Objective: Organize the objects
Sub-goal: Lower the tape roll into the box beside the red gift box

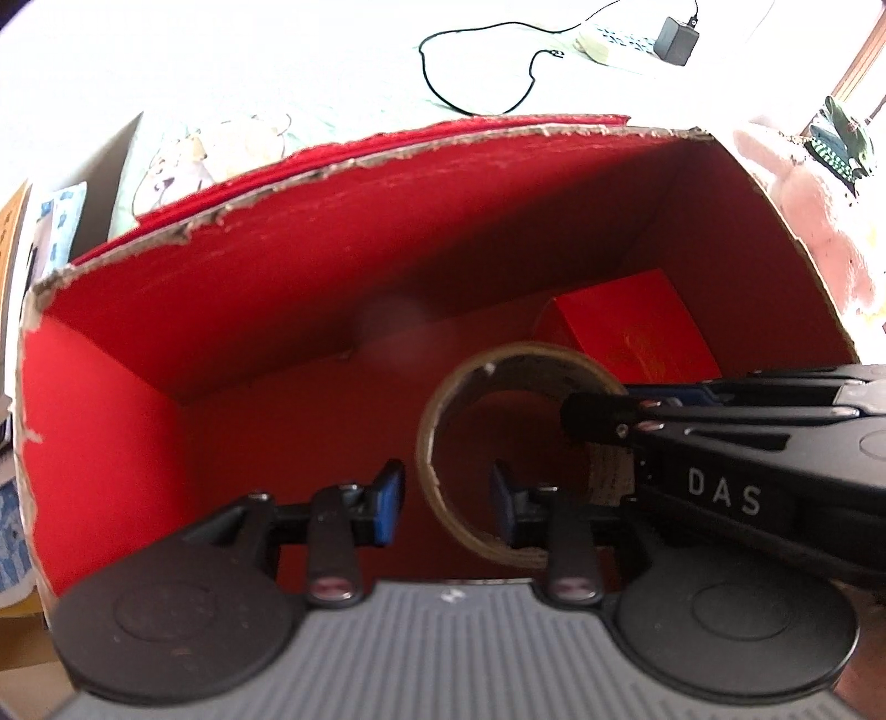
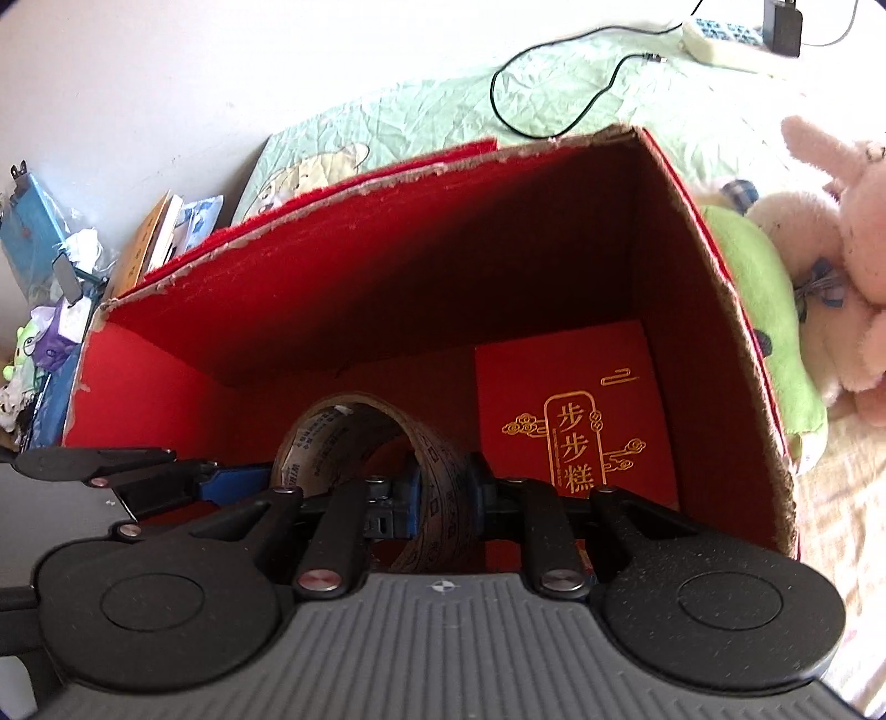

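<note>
A roll of brown tape (image 1: 459, 376) (image 2: 354, 404) hangs upright inside a big red cardboard box (image 1: 277, 304) (image 2: 387, 277) with torn rims. My right gripper (image 2: 443, 498) is shut on the roll's right wall; in the left wrist view it reaches in from the right (image 1: 587, 415). My left gripper (image 1: 446, 501) stands open, its blue pads either side of the roll's left wall without pressing it; it shows at the left (image 2: 221, 479) in the right wrist view. A small red packet with gold characters (image 1: 637, 332) (image 2: 565, 399) lies in the box's far right corner.
The box stands on a green bedsheet (image 2: 443, 94). Behind it lie a power strip (image 1: 614, 47) with a black adapter (image 1: 675, 39) and a black cable (image 1: 476, 72). Plush toys (image 2: 830, 249) crowd the right side. Books (image 2: 149, 243) and clutter (image 2: 50, 277) sit at the left.
</note>
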Demonstrator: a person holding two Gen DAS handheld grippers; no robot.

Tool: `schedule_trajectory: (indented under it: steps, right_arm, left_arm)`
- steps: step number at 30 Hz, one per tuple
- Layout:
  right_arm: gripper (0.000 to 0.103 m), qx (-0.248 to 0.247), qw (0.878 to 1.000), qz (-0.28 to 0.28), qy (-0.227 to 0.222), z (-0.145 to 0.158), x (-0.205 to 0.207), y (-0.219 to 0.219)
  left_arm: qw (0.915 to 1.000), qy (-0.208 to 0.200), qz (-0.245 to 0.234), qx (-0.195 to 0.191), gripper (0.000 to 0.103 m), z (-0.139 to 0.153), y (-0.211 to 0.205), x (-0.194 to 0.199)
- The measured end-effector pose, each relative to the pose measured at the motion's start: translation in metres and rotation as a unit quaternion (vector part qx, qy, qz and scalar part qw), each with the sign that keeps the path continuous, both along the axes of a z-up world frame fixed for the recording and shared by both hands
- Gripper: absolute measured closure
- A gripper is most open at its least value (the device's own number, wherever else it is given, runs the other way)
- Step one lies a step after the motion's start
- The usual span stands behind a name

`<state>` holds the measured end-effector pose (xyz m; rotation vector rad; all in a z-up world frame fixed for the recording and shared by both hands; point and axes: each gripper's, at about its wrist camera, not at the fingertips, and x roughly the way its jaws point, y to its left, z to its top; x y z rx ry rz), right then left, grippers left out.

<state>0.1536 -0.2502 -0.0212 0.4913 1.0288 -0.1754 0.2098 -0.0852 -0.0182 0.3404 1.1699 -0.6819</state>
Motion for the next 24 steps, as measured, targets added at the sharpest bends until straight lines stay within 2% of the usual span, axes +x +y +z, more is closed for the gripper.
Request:
schedule_trajectory:
  steps: [2, 6, 8, 15, 20, 24]
  right_arm:
    - [0.084, 0.010, 1.000, -0.009, -0.008, 0.000, -0.002, -0.004]
    - [0.078, 0.075, 0.996, -0.042, -0.012, -0.007, -0.006, -0.022]
    - [0.079, 0.087, 0.995, -0.047, -0.020, -0.008, -0.008, -0.024]
    - [0.079, 0.061, 0.997, -0.048, -0.029, -0.004, -0.007, -0.017]
    - [0.079, 0.076, 0.996, -0.049, -0.028, -0.004, -0.004, -0.019]
    - [0.080, 0.062, 0.997, -0.033, -0.025, 0.003, -0.008, -0.017]
  left_arm:
    - [1.0000, -0.003, 0.002, -0.002, 0.065, 0.001, 0.001, 0.000]
    - [1.0000, -0.007, 0.004, -0.004, 0.064, 0.003, 0.002, -0.002]
    - [0.9999, -0.009, 0.003, -0.004, 0.064, 0.004, 0.003, -0.002]
    - [0.9999, -0.014, 0.004, -0.002, 0.063, 0.007, 0.001, -0.002]
    - [0.9997, -0.015, 0.017, -0.006, 0.050, 0.009, 0.006, -0.001]
    - [0.9995, -0.021, 0.024, -0.004, 0.047, 0.007, 0.007, 0.002]
